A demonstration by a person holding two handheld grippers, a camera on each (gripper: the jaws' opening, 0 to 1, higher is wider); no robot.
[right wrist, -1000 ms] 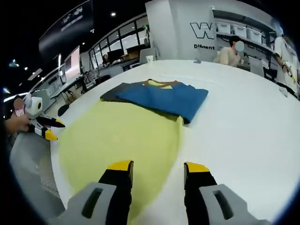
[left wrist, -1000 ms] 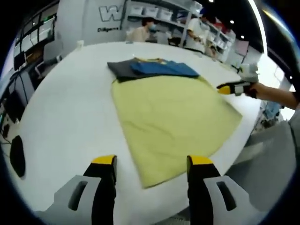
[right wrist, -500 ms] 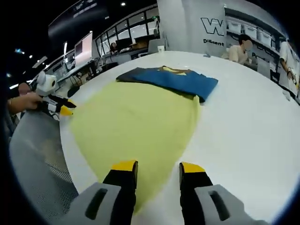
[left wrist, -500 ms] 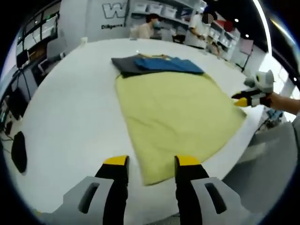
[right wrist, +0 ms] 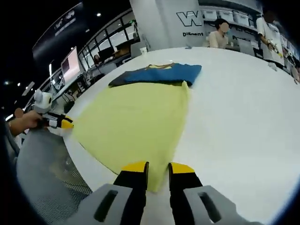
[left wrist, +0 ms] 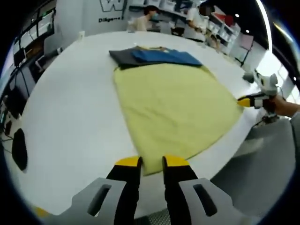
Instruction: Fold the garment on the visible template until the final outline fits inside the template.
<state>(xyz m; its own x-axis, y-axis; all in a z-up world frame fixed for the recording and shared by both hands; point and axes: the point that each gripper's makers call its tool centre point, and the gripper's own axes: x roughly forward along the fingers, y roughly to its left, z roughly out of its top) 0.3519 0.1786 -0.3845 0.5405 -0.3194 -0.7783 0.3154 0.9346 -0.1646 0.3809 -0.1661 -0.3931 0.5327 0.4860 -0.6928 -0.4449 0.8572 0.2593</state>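
Change: both of my grippers' jaws have narrowed over the last second, each now set at a near corner of the yellow cloth.
Left gripper [left wrist: 151, 161]: jaws nearly together, a thin gap left; the cloth's near corner sits right at the tips. I cannot tell whether they pinch it.
Right gripper [right wrist: 158, 167]: jaws narrow, a slim gap, with the cloth's near corner between the tips; grip uncertain.
Yellow cloth [left wrist: 173, 105]: spread flat on the white table [left wrist: 70, 108], one edge running close to the table's rim.
Blue garment [left wrist: 164, 56]: folded, lying at the far end of the yellow cloth, touching its far edge, with a dark grey piece [left wrist: 121, 57] under it on one side.
Other gripper seen from the left view: my right gripper's yellow tip touches the cloth's far side corner.
Background: people sit at desks beyond the table; shelves with bins [right wrist: 234, 18] behind.
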